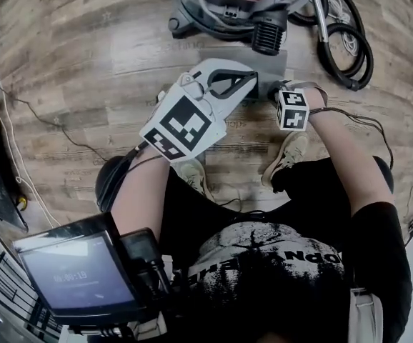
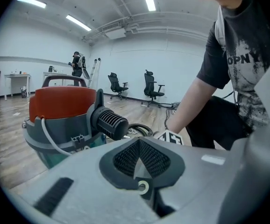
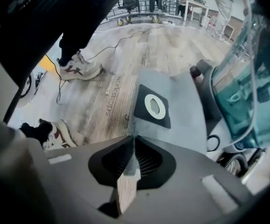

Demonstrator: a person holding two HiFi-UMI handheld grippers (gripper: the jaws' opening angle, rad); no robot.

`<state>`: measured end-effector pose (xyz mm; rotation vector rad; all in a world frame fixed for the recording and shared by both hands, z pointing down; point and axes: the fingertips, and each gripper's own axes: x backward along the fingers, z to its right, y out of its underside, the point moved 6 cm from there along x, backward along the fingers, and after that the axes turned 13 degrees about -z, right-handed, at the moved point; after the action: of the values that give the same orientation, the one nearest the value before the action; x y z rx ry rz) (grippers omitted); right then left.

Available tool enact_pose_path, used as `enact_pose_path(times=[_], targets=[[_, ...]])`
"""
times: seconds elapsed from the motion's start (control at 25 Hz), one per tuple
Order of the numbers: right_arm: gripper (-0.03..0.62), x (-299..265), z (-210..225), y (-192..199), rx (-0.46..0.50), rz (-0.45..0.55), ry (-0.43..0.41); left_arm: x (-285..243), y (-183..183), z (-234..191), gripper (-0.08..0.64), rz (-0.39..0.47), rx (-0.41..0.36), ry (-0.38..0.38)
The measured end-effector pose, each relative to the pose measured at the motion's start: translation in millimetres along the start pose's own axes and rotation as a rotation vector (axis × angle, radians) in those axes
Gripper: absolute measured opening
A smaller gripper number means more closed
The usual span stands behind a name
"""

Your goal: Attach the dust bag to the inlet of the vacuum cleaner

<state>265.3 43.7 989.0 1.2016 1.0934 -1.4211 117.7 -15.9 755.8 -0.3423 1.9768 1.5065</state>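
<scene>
Right hand-held gripper (image 3: 134, 143) pinching edge of grey fabric dust bag (image 3: 184, 106), left hand-held gripper (image 2: 138, 144) pressed together, empty, orange-lidded grey vacuum cleaner (image 2: 55, 104) beyond it

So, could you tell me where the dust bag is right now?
In the right gripper view the dust bag lies on the wood floor with its near edge at the right tongs, the vacuum cleaner just to its right.
</scene>
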Motion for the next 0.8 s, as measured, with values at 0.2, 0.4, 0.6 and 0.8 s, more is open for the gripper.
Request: enact_pose_path(times=[0.2,0.4,0.6,0.8], targets=[[0.023,93,15,8,-0.047,0.116,0.044,3,3,4,0.000,-0.047,-0.078,-0.046],[0.023,155,33,26,-0.120,0.178,0.062,3,9,3,0.002,-0.092,-0.119,-0.045],[0.023,188,37,31,-0.156,0.244,0.046,-3,24,10,0.073,-0.212,-0.198,-0.032],[0.023,202,32,24,-0.159,0.296,0.026,-16,43,17,0.137,-0.348,-0.293,-0.052]])
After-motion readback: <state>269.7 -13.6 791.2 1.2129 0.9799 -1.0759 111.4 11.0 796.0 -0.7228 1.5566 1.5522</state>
